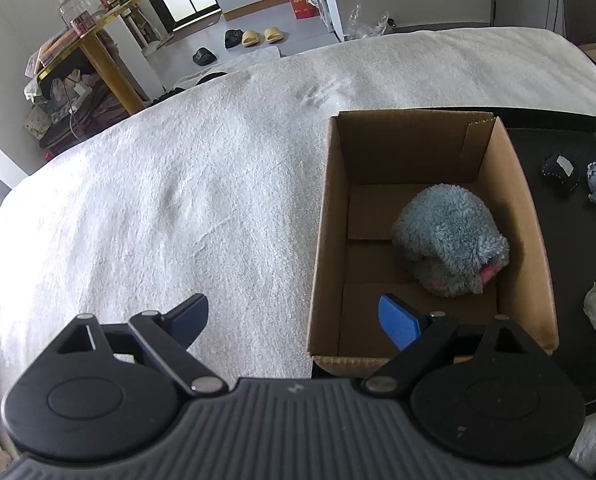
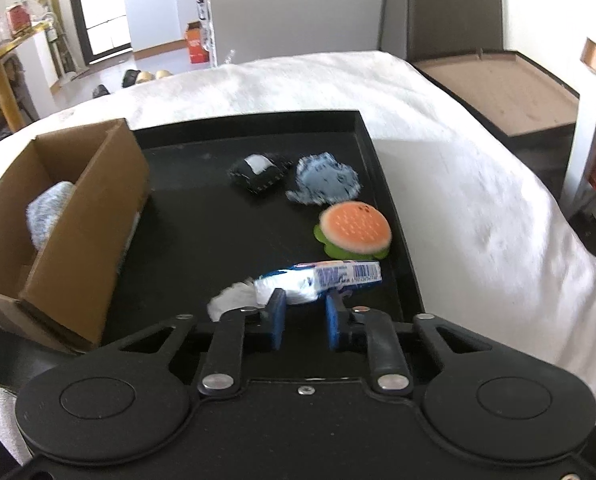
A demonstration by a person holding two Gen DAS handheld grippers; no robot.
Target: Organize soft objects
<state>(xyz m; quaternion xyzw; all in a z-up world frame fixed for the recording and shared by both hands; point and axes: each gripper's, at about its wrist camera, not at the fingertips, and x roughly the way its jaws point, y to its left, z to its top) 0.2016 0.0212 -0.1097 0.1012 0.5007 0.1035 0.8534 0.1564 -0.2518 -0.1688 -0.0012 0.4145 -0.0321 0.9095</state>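
- One item is home: the grey plush toy (image 1: 452, 240) sits inside the cardboard box (image 1: 516, 216), tucked toward its 3 o'clock wall in the left wrist view.
- The left gripper (image 1: 294, 320) hangs with its jaws spread wide and nothing between them, one blue pad over the box's near edge, the other over the white bedspread (image 1: 178, 184).
- Over to the right gripper (image 2: 306, 316): jaws drawn in close on the near end of the tissue pack (image 2: 322, 280), which juts out toward 12 o'clock, seemingly clear of the black tray (image 2: 218, 216) (a light grip, by the look of it, and the pack is soft, so it could sag).
- A white crumpled wad (image 2: 230, 300) lies just beside the pack at 9 o'clock of the fingertips.
- Left on the tray: the black pouch (image 2: 258, 176) at 11 o'clock, the fuzzy blue piece (image 2: 326, 182) just beside it, the burger plush (image 2: 356, 230) nearer, at 1 o'clock.
- My read: early going. One in the box, one in hand, four left to collect.
- The box stands at 9 o'clock of the tray, so a short carry that way looks likely.
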